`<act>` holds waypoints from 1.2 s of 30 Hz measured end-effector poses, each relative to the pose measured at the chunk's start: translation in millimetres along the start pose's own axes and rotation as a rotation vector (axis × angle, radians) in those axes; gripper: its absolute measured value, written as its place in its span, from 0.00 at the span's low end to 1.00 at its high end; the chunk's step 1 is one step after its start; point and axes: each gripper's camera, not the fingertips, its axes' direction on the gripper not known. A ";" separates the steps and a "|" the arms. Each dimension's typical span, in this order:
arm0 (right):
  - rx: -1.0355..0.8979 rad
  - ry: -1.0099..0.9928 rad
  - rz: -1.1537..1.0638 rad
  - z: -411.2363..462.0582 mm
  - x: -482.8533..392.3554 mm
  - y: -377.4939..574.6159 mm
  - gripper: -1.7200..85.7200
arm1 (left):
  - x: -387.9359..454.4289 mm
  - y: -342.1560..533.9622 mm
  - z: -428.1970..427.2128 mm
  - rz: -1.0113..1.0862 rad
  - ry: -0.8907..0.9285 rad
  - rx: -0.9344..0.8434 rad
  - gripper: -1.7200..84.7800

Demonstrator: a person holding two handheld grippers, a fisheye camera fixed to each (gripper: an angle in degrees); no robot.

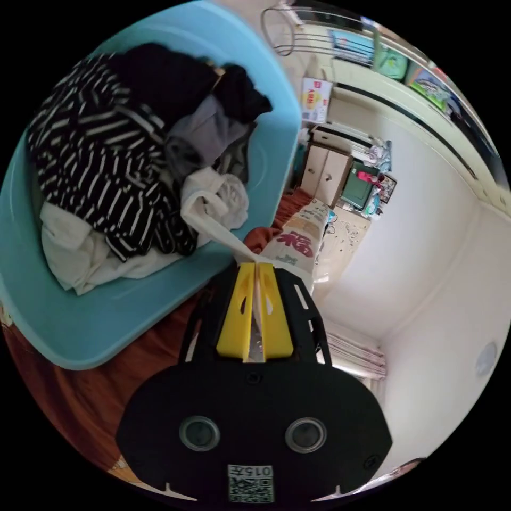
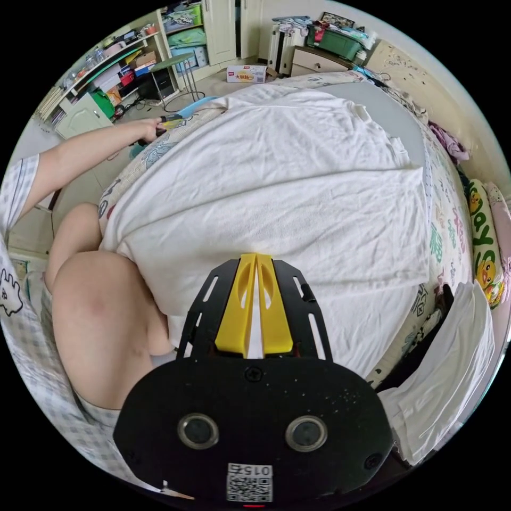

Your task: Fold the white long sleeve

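Bed [image 2: 452,223] carries the white long sleeve [image 2: 277,175], spread flat; right gripper [image 2: 256,259] clamps its near edge; left gripper [image 1: 256,264] clamps white cloth [image 1: 213,205] from the blue tub [image 1: 106,330] beside the bed; shelves [image 2: 106,69] stand beyond.

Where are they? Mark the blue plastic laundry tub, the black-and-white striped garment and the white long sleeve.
Blue plastic laundry tub [image 1: 133,319]: left gripper view, bare inner wall.
Black-and-white striped garment [image 1: 101,165]: left gripper view, middle of the bunched cloth.
White long sleeve [image 2: 277,175]: right gripper view, spread body panel.
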 end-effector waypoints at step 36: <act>0.283 -0.495 0.595 -24.8 273.7 158.7 0.13 | 214.5 446.6 37.2 1.265 -0.515 -0.784 0.02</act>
